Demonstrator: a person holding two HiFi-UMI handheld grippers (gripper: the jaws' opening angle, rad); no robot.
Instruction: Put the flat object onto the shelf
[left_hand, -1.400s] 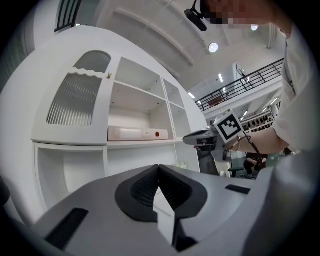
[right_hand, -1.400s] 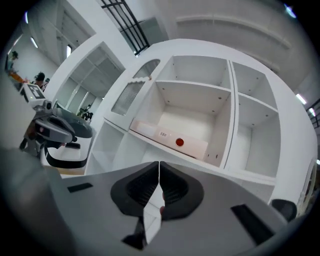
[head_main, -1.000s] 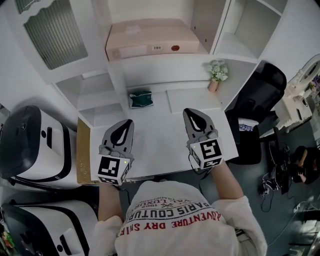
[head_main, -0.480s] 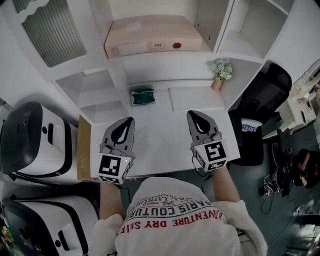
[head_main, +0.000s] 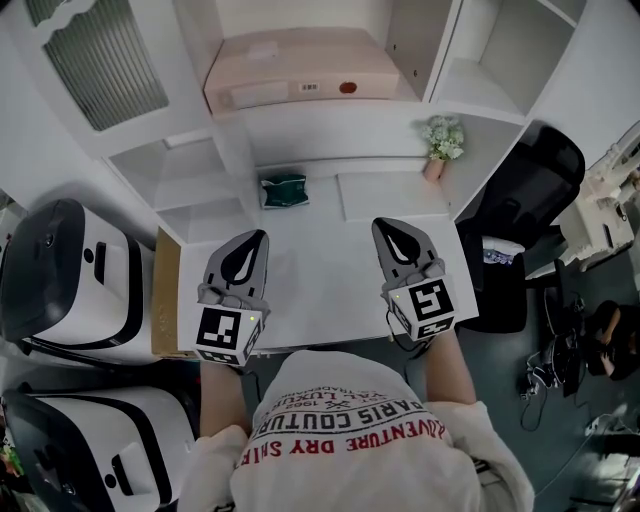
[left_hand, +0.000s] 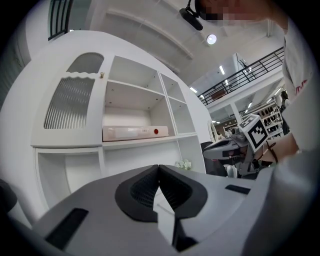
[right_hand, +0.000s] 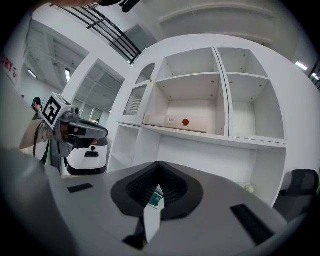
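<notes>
Barely anything has changed over the last second. The left gripper (head_main: 259, 240) and right gripper (head_main: 381, 226) stay level and side by side over the near part of the white worktop (head_main: 320, 270), both clenched shut on nothing.

Further back, a small dark green flat packet (head_main: 284, 190) lies untouched on the worktop against the cabinet. Beyond it, a pale pink flat cardboard box (head_main: 300, 70) rests on the white shelf (head_main: 330, 112).

If the box is the flat object, the task looks finished. If it is the packet, nothing has begun, and I cannot tell which.
</notes>
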